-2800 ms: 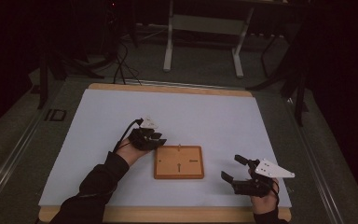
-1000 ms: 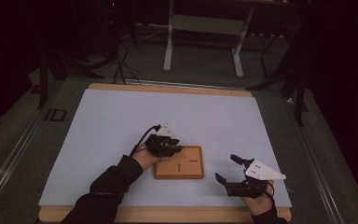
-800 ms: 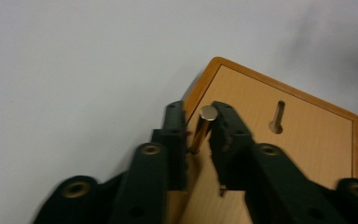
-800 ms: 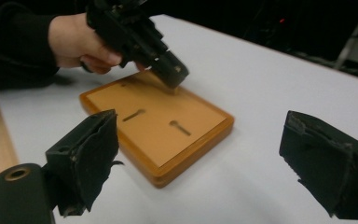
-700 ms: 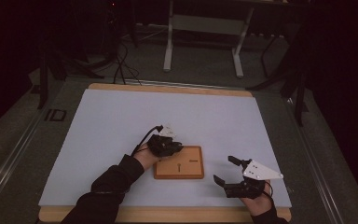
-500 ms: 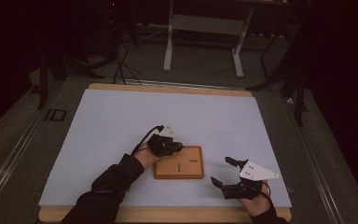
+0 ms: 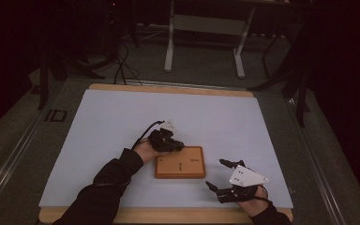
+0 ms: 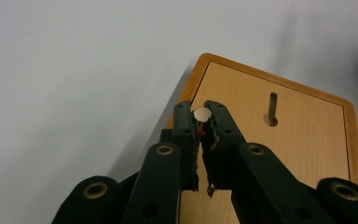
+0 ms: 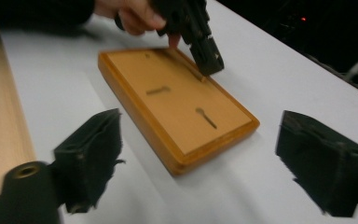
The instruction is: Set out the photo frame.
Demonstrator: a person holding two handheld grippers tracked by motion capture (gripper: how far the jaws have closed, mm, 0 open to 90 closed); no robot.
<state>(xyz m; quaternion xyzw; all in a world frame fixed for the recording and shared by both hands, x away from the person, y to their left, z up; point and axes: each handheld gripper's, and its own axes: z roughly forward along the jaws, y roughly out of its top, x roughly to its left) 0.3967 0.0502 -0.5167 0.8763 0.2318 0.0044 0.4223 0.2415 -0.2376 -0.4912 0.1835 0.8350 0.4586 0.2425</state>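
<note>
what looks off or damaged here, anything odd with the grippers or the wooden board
The left gripper's pads look frayed and torn along their inner edges, shut on a small peg at the wooden board's corner. The board itself looks sound and lies flat. The right gripper is open, near the board.

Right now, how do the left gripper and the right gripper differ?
The left gripper is shut on a small peg over the wooden board; the right gripper is open and holds nothing. The left one sits at the board's far corner; the right one is beside the board. Both have black jaws.
</note>
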